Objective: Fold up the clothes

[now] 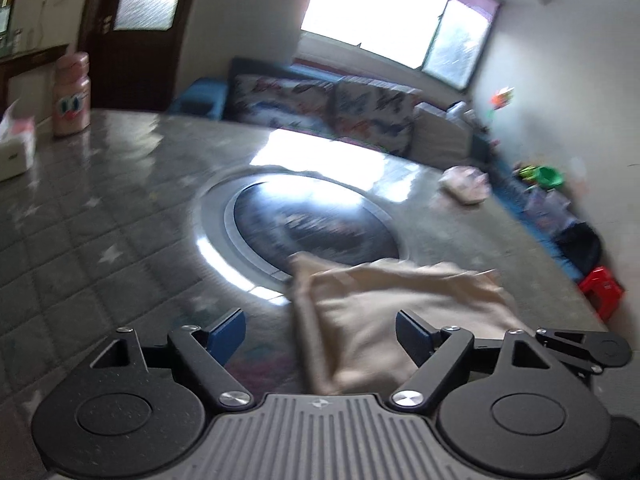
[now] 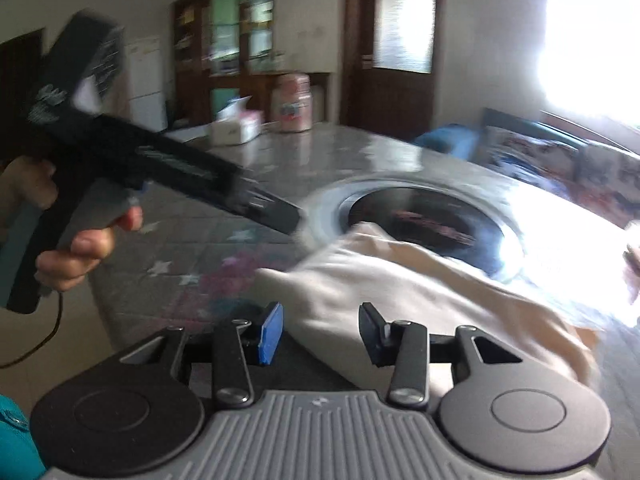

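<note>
Cloth (image 1: 396, 316) is heaped on the near table (image 1: 100, 208), partly covering the round inset. Left gripper (image 1: 320, 332) and right gripper (image 2: 320, 332) are held just above it, jaws apart, nothing gripped, likely positioned for grabbing edges.

So the table (image 1: 100, 208) is grey with a quilted star-pattern cover and a round dark inset (image 1: 312, 224) in the middle. On it: a cream garment (image 1: 384, 312) partly over the inset, a tissue box (image 1: 16, 144), a pink jar (image 1: 72, 96), and a small crumpled pale cloth (image 1: 464, 184) far right.
</note>
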`<state>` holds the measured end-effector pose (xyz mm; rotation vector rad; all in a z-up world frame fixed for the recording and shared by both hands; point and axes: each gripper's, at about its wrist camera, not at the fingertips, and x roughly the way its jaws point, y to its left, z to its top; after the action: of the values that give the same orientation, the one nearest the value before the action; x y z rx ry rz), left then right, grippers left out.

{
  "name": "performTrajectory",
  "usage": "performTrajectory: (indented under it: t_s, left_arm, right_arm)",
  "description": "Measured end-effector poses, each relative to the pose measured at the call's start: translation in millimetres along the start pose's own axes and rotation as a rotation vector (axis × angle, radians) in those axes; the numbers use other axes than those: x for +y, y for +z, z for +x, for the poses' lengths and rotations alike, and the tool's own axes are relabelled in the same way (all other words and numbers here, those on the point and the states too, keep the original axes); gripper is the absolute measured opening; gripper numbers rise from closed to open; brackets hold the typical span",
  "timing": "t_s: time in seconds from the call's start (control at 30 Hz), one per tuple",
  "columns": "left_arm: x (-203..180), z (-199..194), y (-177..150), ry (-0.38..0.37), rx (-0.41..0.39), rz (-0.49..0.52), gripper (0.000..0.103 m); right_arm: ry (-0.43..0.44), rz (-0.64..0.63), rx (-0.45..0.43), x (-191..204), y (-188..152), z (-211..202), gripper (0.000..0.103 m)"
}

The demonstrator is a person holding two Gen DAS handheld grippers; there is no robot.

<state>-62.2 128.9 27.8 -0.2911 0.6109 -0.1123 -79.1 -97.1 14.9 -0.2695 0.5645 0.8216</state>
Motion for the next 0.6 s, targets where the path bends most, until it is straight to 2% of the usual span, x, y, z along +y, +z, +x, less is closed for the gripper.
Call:
performTrajectory:
  t_s: [0.13, 0.23, 0.43, 0.53, 0.6]
  left_arm:
    - [-18.3, -0.3, -6.8, -0.129, -0.033, 0.024, 0.084]
    - [-33.6, 8.5, -14.3, -0.207, -0.01, 0.053, 0.084]
    - [-40.2, 35.9, -29.2, -0.229, 0.07, 0.05, 0.084]
    - [-37.8, 39.5, -35.9, -0.216, 0.079, 0.077, 0.083]
    - [-39.3, 39.5, -38.7, -0.211, 0.077, 0.096, 0.083]
  right_arm:
    - [-0.123, 0.102, 0.024, -33.1, -15.1, -11.4, 0.042]
    - [-0.173, 0.168, 0.021, -50.8, -21.6, -14.8, 0.042]
    - [-0.218, 0.128, 0.025, -52.0, -34.2, -4.0, 0.043]
    - [-0.244, 0.088, 0.002, -45.7, -43.1, -1.0, 0.047]
    - [-0.254, 0.083, -0.021, -43.8, -48.4, -0.3, 0.053]
